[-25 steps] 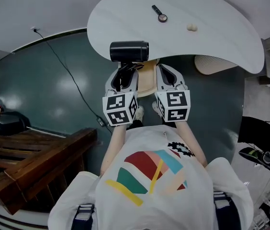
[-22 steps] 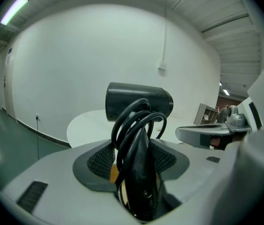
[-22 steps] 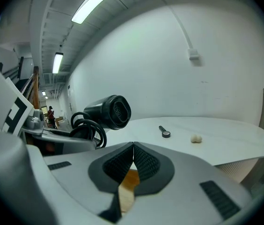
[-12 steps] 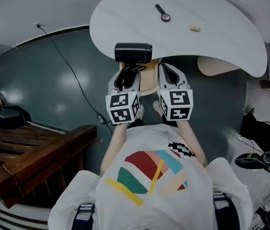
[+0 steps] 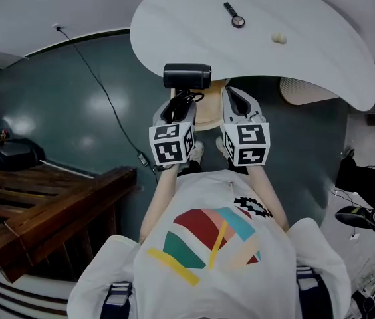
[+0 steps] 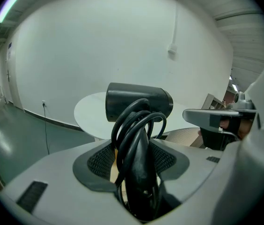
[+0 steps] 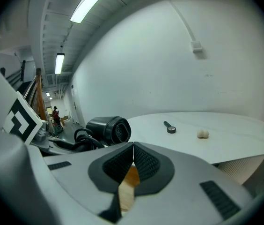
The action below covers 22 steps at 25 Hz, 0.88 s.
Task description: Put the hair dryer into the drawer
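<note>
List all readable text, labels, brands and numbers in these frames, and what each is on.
No readable text in any view.
On the left gripper and right gripper: square marker patterns only, no letters.
On the shirt: a colour graphic and a small black emblem, no legible words.
On the hair dryer: no print visible.

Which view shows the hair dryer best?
Left gripper view: the hair dryer fills the centre, handle and coiled cord clamped in the left gripper. Head view shows its barrel from above; right gripper view, its barrel end-on.
</note>
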{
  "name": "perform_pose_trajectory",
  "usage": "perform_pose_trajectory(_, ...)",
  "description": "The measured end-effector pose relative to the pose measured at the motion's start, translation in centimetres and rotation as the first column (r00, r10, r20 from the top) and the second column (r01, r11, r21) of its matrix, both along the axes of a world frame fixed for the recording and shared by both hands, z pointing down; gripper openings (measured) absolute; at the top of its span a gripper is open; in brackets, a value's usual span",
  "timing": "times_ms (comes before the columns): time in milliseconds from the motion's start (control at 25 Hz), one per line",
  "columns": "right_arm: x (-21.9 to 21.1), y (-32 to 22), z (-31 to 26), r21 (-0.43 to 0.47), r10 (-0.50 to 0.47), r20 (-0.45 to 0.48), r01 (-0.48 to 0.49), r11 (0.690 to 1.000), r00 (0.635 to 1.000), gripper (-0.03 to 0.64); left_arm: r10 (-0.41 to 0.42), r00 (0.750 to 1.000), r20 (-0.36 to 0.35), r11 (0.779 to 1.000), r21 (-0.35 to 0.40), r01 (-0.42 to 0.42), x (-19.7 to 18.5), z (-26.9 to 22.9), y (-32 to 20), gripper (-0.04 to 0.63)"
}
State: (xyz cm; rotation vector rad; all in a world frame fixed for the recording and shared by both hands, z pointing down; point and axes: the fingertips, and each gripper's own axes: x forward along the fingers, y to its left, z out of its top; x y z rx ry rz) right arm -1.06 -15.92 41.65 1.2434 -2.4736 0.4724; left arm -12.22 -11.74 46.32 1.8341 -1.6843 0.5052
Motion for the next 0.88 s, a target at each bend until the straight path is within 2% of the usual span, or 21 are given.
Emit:
perform_pose_trajectory(400, -0.3, 0.1, 1.4, -0.040, -0.006, -0.013, 0.005, 0.999, 1.000, 0.011, 0.040, 0.998, -0.039, 0.990, -0.133, -0.045, 0.7, 3.4, 0.6, 0.236)
perform_pose_trajectory(600, 0.0, -0.1, 2.2, -0.064, 0.003, -0.020, -0.004, 0.998, 1.000, 0.011, 0.047, 0.998, -0.052, 0.972, -0.227, -0.058, 1.2, 5.6, 0.8, 0.236)
perform_pose_trajectory(880, 0.9, 0.2, 3.4, -0.099, 0.032, -0.030, -0.035, 0.995, 0.999, 0.011, 0.073, 0.995, -0.075, 0.945, -0.313, -0.093, 1.9, 8.1, 1.6, 0.236)
